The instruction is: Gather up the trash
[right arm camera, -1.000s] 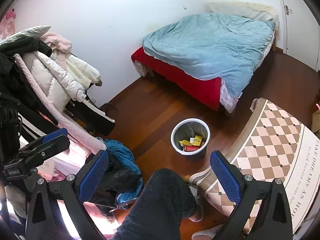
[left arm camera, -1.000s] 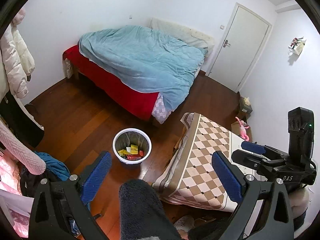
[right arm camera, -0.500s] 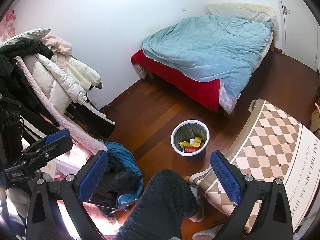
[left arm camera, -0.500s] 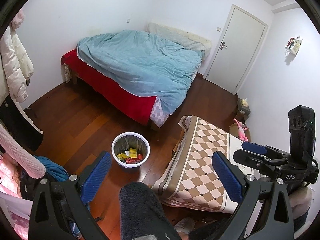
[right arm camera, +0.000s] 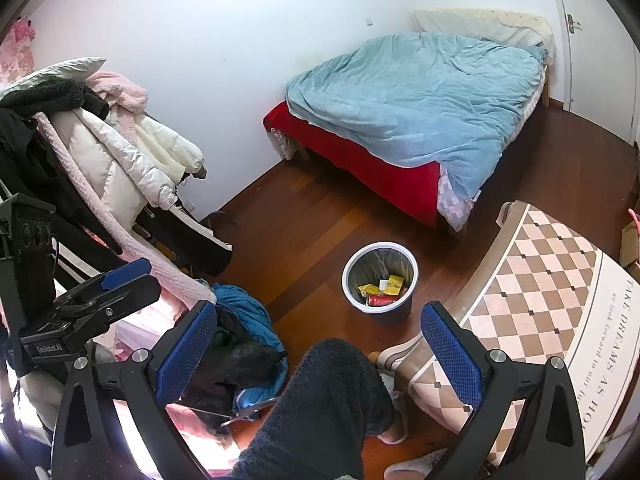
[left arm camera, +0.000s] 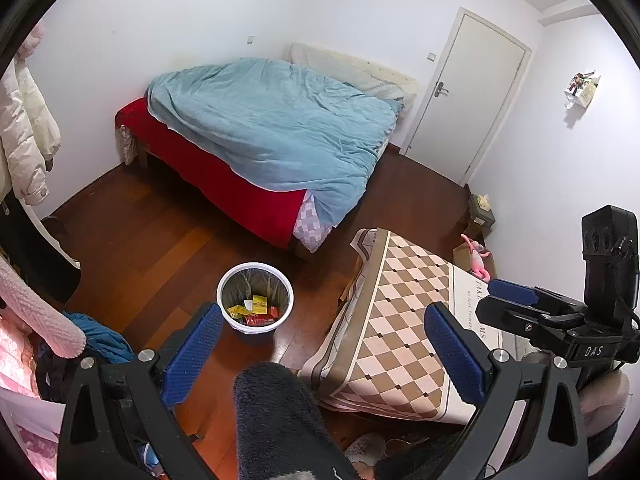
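holding both grippers up over the room, you've got the left gripper (left arm camera: 322,336) and right gripper (right arm camera: 318,336) spread wide with nothing between the blue pads. white trash bin (left arm camera: 256,276) sits on the wood floor near frame center, below the bed (right arm camera: 408,104), with yellow wrappers and a red can (right arm camera: 382,300) inside, just left of the checkered table (left arm camera: 404,320)

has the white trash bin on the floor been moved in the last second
No. The trash bin stands on the same patch of floor, between the foot corner of the bed and the checkered table; only the cameras shifted slightly.
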The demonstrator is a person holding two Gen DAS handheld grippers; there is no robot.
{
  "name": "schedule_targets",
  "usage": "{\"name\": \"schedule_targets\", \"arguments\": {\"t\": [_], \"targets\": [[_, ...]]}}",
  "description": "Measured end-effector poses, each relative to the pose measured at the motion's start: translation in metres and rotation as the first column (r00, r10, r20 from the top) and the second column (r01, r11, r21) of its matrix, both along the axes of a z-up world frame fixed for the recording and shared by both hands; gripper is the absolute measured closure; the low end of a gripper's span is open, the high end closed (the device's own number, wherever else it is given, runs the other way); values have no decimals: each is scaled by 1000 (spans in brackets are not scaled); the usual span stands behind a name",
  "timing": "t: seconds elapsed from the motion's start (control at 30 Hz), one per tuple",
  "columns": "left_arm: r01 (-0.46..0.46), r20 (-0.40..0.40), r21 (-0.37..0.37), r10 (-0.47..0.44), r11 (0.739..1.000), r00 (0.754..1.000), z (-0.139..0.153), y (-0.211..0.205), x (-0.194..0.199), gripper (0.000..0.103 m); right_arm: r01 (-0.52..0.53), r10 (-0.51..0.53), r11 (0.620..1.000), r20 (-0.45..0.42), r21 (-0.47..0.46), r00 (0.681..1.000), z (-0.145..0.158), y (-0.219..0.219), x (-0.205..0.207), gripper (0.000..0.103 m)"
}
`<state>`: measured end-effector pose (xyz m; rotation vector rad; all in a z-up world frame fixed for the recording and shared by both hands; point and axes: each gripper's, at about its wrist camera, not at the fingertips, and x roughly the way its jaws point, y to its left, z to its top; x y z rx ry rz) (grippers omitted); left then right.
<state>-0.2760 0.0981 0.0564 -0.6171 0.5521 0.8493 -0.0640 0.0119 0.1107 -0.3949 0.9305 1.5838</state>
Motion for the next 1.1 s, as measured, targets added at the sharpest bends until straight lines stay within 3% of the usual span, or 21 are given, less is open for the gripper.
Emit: {"name": "schedule_targets", "arguments": {"t": [1.1], "targets": [[10, 12, 4, -10, 1000, 1000, 2, -1, 0, 0, -33, 33, 999, 10, 11, 999, 11, -6, -8, 0]]}}
